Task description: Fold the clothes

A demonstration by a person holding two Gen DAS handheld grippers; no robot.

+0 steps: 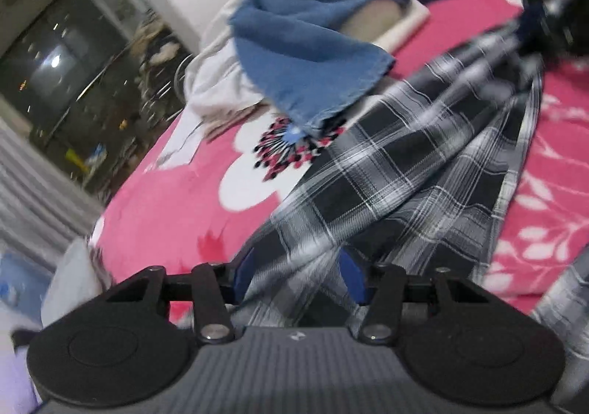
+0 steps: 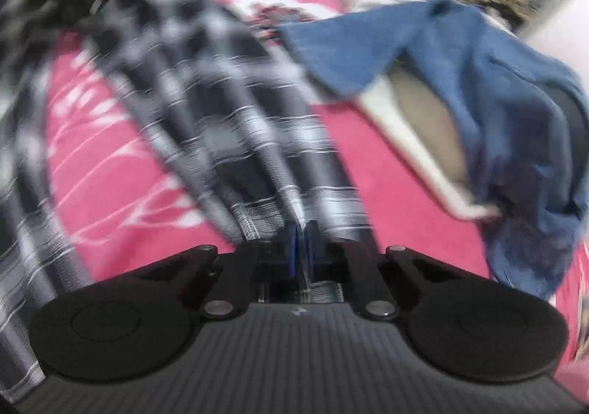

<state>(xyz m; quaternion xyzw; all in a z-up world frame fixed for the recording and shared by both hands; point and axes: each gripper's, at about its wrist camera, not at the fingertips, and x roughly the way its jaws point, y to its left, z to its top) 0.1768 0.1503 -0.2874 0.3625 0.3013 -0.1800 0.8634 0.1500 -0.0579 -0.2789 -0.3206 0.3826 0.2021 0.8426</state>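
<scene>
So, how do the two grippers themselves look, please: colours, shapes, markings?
Both look alike. The left gripper and right gripper have blue fingers on black linkage arms with silver pivot screws, two round black discs, and a grey ribbed body bearing a small pale mark. No sleeves show.

black-and-white plaid shirt (image 1: 405, 171), blue garment (image 1: 305, 56), pink floral bedspread (image 1: 162, 207)

A pink blanket (image 1: 165, 207) with white flowers and leaves covers the bed. On it, near the wall, lies a flat white cushion (image 1: 401, 23) with a beige top. A white sheet of paper (image 1: 180, 141) rests at the blanket's edge. Beyond the bed stands a dark window (image 1: 55, 64), with grey striped cloth (image 1: 33, 200) below it.
</scene>
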